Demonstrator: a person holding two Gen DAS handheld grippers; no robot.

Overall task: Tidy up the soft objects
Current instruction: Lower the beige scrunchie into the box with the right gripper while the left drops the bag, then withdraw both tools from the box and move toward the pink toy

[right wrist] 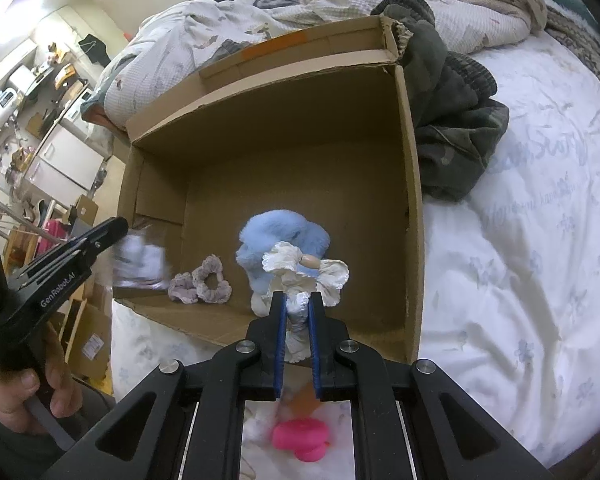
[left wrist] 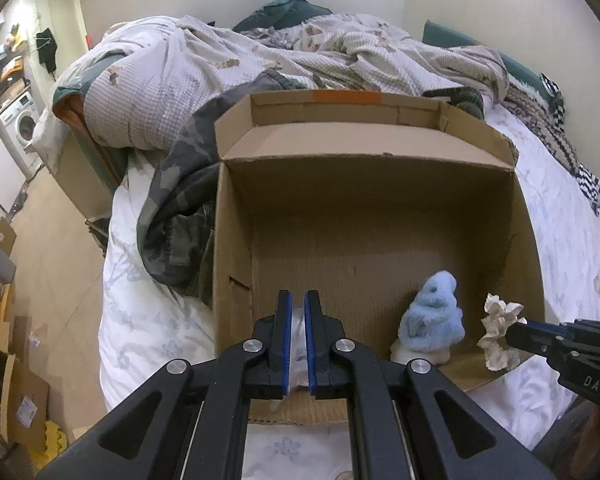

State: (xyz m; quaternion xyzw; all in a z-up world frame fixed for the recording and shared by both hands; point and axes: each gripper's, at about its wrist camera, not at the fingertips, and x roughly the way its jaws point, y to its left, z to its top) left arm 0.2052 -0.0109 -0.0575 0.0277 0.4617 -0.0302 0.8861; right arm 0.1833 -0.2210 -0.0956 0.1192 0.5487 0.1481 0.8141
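An open cardboard box (left wrist: pixel 380 184) (right wrist: pixel 414 200) lies on the bed. Inside it are a fluffy light-blue soft object (left wrist: pixel 434 316) (right wrist: pixel 275 236) and two mauve scrunchies (right wrist: pixel 201 280). My left gripper (left wrist: pixel 297 300) is shut on a small clear packet with white contents (left wrist: pixel 297 336), seen blurred at the box's left rim in the right wrist view (right wrist: pixel 139 260). My right gripper (right wrist: pixel 297 300) is shut on a cream-white frilly scrunchie (right wrist: pixel 304 272) above the box's near right part; it also shows in the left wrist view (left wrist: pixel 498 332).
A camouflage jacket (left wrist: pixel 179 208) (right wrist: pixel 452 120) lies against the box. Rumpled quilts (left wrist: pixel 259 60) pile at the bed's far end. A pink soft toy (right wrist: pixel 300 438) lies on the white sheet below my right gripper. Cardboard and a washing machine (left wrist: pixel 19 124) stand left of the bed.
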